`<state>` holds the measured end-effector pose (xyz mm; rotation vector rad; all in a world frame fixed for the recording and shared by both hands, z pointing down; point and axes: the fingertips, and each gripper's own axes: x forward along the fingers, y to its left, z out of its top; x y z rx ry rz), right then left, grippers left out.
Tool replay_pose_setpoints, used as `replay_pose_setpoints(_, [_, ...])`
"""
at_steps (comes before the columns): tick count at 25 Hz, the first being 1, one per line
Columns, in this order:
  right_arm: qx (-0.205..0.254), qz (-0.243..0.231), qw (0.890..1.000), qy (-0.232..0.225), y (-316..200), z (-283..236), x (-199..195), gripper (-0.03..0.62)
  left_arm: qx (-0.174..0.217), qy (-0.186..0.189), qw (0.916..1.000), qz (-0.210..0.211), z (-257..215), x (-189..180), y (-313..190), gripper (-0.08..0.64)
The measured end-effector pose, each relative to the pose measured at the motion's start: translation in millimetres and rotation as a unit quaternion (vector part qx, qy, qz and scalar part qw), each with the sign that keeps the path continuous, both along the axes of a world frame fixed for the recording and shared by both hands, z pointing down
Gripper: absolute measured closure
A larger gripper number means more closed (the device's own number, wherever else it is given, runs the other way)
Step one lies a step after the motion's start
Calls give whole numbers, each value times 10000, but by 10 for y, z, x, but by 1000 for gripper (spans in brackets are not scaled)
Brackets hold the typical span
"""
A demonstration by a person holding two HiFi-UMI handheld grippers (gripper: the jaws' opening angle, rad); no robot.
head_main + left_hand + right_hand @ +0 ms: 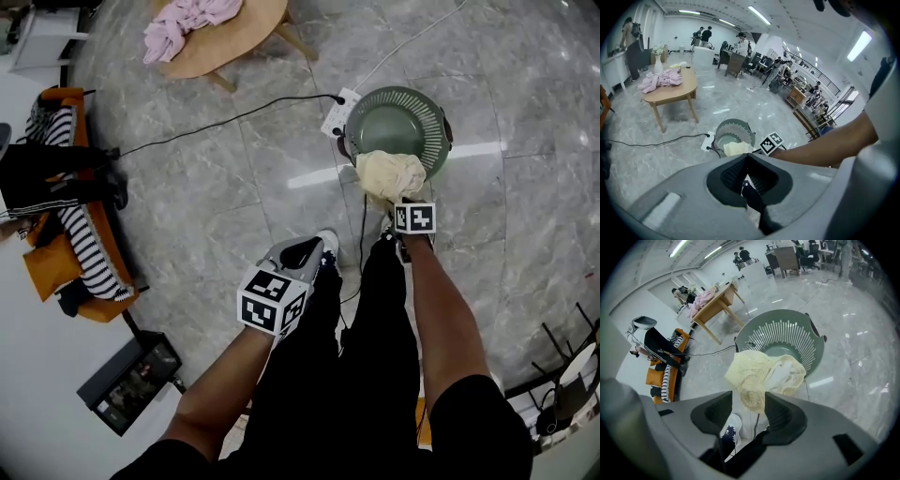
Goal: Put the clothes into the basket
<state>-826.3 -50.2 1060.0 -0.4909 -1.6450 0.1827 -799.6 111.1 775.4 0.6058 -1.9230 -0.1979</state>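
A green slotted basket [427, 112] [787, 333] [736, 129] stands on the grey marble floor in front of my feet. A cream garment [389, 173] [759, 371] [736, 149] hangs over its near rim, partly inside. My right gripper [409, 208] [749, 398] is just behind that rim, jaws wide apart; the garment's lower end dangles between them with a gap on the left side. My left gripper [292, 253] [747, 158] hovers lower left over my shoe, jaws together and empty. Pink clothes [183, 23] [661, 79] lie on a wooden table [239, 37].
A white power strip [339, 111] with a black cable lies just left of the basket. An orange chair [66, 262] holding striped and black clothes stands at the left. A dark box [131, 380] sits on the floor lower left. Several people stand far off.
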Motion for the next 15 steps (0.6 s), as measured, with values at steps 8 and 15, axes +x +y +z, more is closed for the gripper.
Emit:
replay_pose_setpoints(8, [-75,267,9987,-431,-156,-954,-27,376,186,-467,9983,288,-570,-125,-107,560])
replay_pose_setpoints(15, [-477,562,9903,-1176,-13,-2176,-20,437,360,-938,9932,591,-1289,-146,-67,560])
